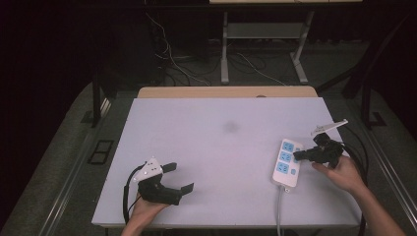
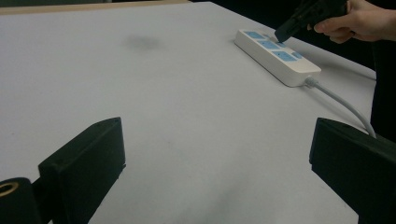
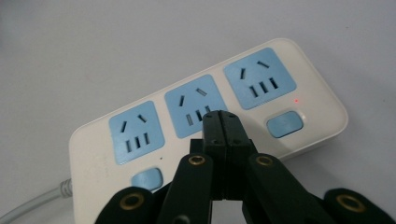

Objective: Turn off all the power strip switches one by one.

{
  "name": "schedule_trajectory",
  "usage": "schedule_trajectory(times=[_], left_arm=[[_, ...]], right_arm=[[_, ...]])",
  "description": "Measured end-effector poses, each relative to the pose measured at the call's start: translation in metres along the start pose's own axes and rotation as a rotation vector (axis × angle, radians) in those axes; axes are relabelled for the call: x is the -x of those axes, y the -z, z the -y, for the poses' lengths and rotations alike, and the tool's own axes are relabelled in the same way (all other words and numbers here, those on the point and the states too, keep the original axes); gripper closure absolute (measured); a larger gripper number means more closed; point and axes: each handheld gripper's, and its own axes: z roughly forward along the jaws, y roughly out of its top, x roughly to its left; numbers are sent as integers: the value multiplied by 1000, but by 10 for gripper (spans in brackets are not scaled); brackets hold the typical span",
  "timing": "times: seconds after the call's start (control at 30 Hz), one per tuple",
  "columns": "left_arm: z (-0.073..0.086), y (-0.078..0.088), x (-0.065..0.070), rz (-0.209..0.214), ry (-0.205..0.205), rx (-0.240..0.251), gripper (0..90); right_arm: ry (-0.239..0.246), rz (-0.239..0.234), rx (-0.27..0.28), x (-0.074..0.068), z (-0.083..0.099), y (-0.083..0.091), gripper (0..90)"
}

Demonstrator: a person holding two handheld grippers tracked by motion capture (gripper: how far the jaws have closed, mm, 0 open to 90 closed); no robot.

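Power strip (image 1: 286, 163): white body, three blue socket faces in a row, lying flat on the right part of the table, near its right edge; long axis runs roughly away from the person.
Switches: two small blue buttons (image 3: 283, 123) beside the sockets in the right gripper view; a tiny red light (image 3: 296, 100) glows next to the one at the far end.
Cord (image 1: 280, 209): grey-white, leaves the near end of the strip and runs off the near table edge.
Right gripper (image 1: 297, 155): jaws pressed together, nothing between them. Tip sits over the strip by the middle socket (image 3: 195, 111); the left gripper view shows the tip right at the strip's top face (image 2: 280, 36). Actual contact cannot be told.
Right hand (image 1: 344, 173): holds the gripper from the strip's right side, forearm coming in from the lower right corner.
Left gripper (image 1: 178, 178): jaws spread wide, nothing between them; bare table surface lies between the two black jaws in its own view. Well apart from the strip, on the near left part of the table.
Left hand (image 1: 145, 206): at the near table edge, under the gripper body.
Table (image 1: 216, 147): pale, matt top; one faint dark smudge (image 1: 230, 127) near the middle, away from strip and grippers.
Surroundings: dark floor, loose cables (image 1: 169, 59) and a metal frame (image 1: 224, 49) beyond the far edge.
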Motion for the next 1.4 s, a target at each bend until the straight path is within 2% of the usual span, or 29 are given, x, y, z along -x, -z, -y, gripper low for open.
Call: schedule_trajectory(times=[0.3,0.5,0.83,1.4], left_arm=[[0,0,0,-1,3,0,20],[0,0,0,1,1,-3,21],[0,0,-1,0,3,1,21],[0,1,-2,-7,7,2,22]], right_arm=[[2,-16,-12,-3,0,4,899],[12,-19,-14,-4,-9,10,898],[18,-17,-12,-2,-22,19,898],[14,-6,-23,8,-32,22,898]])
